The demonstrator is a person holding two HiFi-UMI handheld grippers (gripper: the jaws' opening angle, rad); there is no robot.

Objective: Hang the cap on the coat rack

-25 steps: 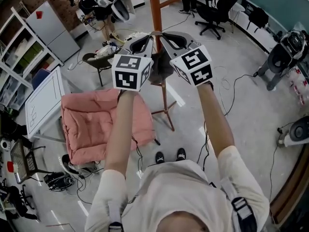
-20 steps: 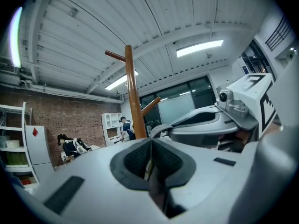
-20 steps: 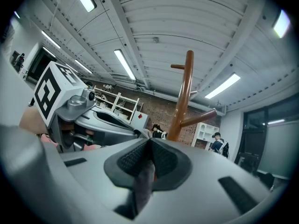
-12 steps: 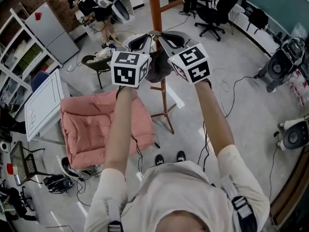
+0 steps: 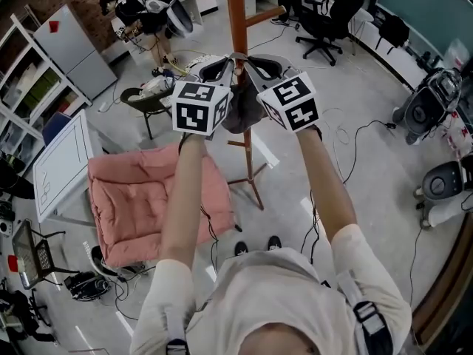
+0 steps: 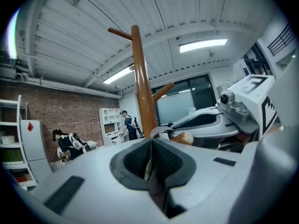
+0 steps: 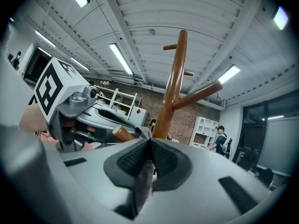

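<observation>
- Dark grey fabric, the cap (image 5: 244, 111), hangs slack between the two grippers in the head view. It is held up in the air right in front of the wooden pole of the coat rack (image 5: 236, 13).
- The left gripper (image 6: 150, 148) has its jaws pressed together on a thin fold of the cap. In the left gripper view the black ribbed pads meet with only the edge of the cloth in the seam between them.
- The right gripper (image 7: 148, 155) is likewise pinched closed on the cap, and a grey strip of fabric runs down out of the seam of its pads.
- The two grippers sit side by side at about the same height, tips close together and angled toward each other. Each carries one side of the cap.
- A short wooden peg (image 7: 122, 133) shows its rounded end just beyond the jaw tips, between the grippers. Whether the cap touches it cannot be told.
- The upper pegs (image 7: 196, 94) branch off the pole well above the grippers.
- On the floor to the person's left stands a pink cushioned chair (image 5: 148, 198) with a white board (image 5: 63, 161) beside it. Black office chairs (image 5: 325, 13) stand farther off, beyond the rack.
</observation>
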